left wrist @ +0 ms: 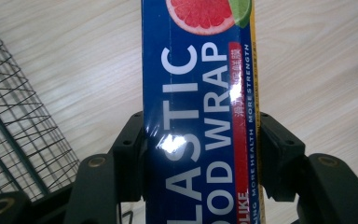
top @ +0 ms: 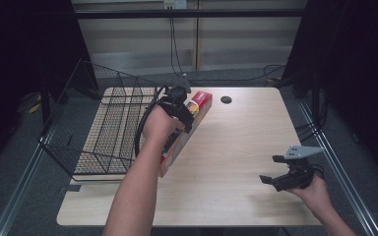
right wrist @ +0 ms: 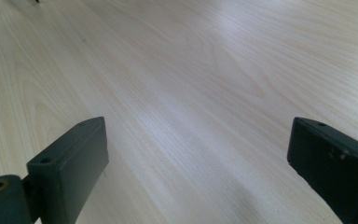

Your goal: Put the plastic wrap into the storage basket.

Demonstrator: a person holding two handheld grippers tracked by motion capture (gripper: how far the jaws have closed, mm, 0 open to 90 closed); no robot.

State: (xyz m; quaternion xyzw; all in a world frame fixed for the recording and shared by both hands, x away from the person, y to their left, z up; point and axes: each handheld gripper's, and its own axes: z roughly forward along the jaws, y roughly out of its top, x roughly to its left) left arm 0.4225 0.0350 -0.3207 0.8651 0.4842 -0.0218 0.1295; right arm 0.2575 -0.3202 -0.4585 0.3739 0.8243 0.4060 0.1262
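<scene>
A long box of plastic food wrap, blue with red edges and a grapefruit picture, runs slantwise beside the wire basket. My left gripper is shut on the box about midway along it. In the left gripper view both black jaws press on the sides of the blue box, which hangs above the wooden table. My right gripper rests low at the table's right front, held by a hand. Its jaws stand wide apart with nothing between them, over bare wood.
The black wire basket stands on the table's left part, its near rim close to my left forearm. A dark round hole sits near the table's far edge. Cables hang behind the table. A metal rail runs along the right side.
</scene>
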